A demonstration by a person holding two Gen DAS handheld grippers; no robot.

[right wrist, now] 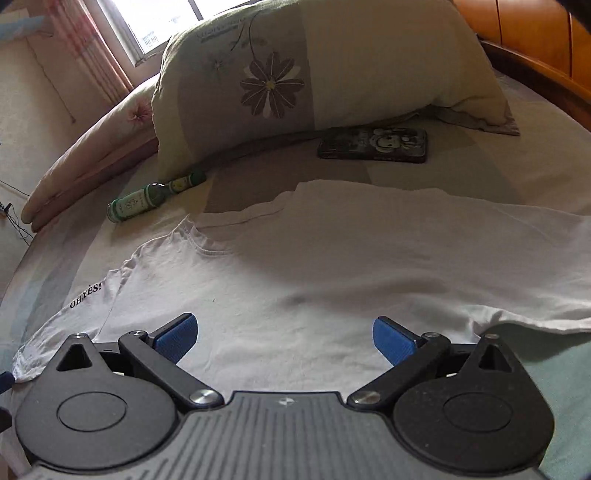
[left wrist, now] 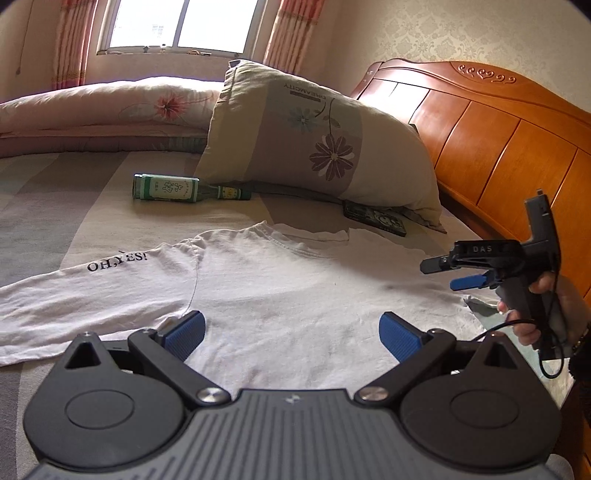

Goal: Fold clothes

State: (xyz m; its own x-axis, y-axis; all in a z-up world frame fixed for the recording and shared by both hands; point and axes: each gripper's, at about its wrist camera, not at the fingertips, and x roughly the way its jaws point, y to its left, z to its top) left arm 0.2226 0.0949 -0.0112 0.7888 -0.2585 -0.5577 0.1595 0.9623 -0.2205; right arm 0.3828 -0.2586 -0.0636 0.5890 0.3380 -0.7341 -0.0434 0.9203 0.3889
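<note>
- A white long-sleeved T-shirt (left wrist: pixel 280 288) lies spread flat on the bed sheet (left wrist: pixel 55 206), filling the middle of both wrist views; its neckline points toward twelve o'clock, at the pillows.
- One sleeve runs out to nine o'clock and carries black lettering, "OH,YES!" (left wrist: pixel 117 260).
- The left gripper (left wrist: pixel 291 334) hangs over the shirt's body with its blue pads (left wrist: pixel 184 332) spread wide apart, nothing between them.
- The right gripper (right wrist: pixel 285 338) is likewise splayed wide over the cloth, empty. From the left wrist view it shows at three o'clock (left wrist: pixel 448 275), held by a hand (left wrist: pixel 532 314) with a black cable trailing below it; there its fingers look spread too.
- A green glass bottle (left wrist: pixel 184 189) lies on its side at eleven o'clock beyond the shirt, its neck reaching under the pillow's edge.
- A flowered pillow (left wrist: pixel 314 140) stands propped at twelve o'clock, near the wooden headboard (left wrist: pixel 498 140).
- A dark phone case with a cartoon print (right wrist: pixel 373 144) lies flat between the pillow and the shirt's collar edge, apart from the cloth.
- A folded pink floral quilt (left wrist: pixel 110 107) sits at ten o'clock under the window (left wrist: pixel 177 26).
</note>
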